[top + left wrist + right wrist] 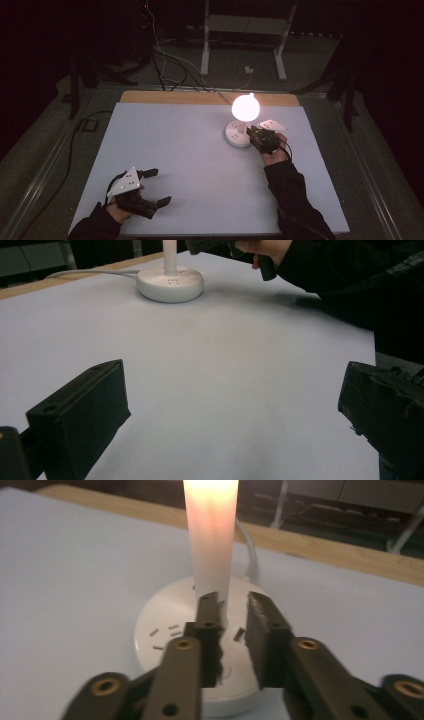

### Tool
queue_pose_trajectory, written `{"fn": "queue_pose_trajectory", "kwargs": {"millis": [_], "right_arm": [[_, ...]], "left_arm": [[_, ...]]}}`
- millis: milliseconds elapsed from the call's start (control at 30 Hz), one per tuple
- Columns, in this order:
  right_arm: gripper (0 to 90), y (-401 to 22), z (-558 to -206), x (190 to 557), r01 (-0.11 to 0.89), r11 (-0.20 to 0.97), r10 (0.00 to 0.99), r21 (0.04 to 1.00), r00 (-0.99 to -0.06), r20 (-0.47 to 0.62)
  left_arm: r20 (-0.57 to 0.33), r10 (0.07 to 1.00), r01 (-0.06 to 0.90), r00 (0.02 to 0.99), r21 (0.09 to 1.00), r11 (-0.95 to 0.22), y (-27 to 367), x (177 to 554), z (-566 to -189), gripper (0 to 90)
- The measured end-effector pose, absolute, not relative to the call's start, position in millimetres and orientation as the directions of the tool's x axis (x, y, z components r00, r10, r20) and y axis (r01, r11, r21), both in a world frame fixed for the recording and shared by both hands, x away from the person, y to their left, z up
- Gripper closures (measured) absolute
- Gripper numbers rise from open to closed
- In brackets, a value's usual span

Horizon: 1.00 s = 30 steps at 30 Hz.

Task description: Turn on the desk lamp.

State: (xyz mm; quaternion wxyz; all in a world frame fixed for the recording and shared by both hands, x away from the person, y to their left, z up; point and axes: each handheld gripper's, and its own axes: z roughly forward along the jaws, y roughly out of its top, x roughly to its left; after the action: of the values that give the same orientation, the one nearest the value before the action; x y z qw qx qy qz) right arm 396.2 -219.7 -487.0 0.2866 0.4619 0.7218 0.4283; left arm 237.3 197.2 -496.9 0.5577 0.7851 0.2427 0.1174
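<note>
A lit lamp has a glowing bulb (pixel 245 106) on a white stem (pixel 211 540), which rises from a round white base (pixel 235 134) with socket slots (pixel 160 630). My right gripper (pixel 254 132) hovers over the base's near right side, just in front of the stem. Its jaws (pixel 234 605) stand nearly together with a narrow slit and nothing between them. My left gripper (pixel 160 187) rests low at the front left of the table, open wide and holding nothing (pixel 235 405). From the left gripper view the lamp base (pixel 170 285) lies far ahead.
The white tabletop (pixel 190 150) has a wooden strip (pixel 165 97) along its far edge. The lamp's white cable (pixel 250 545) runs off toward the back. A white stand frame (pixel 245 30) and loose cables (pixel 165 60) sit on the floor beyond.
</note>
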Motion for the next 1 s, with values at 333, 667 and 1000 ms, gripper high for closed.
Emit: {"fn": "queue_pose_trajectory", "kwargs": {"millis": [333,667,1000], "right_arm": [[30.8,-226,-481,384,0.372,0.176,0.858,0.911,-0.512,0.043],[0.0,-225,-478,374,0.417,0.219,0.802,0.882,-0.592,0.081],[0.0,-229,-475,359,0.420,0.275,0.779,0.865,-0.625,0.055]], "left_arm": [[-0.087,0.513,0.252,0.854,0.932,-0.261,197,238,-497,0.3],[-0.088,0.512,0.252,0.855,0.932,-0.261,197,238,-497,0.3],[-0.090,0.512,0.253,0.855,0.932,-0.260,197,237,-497,0.3]]}}
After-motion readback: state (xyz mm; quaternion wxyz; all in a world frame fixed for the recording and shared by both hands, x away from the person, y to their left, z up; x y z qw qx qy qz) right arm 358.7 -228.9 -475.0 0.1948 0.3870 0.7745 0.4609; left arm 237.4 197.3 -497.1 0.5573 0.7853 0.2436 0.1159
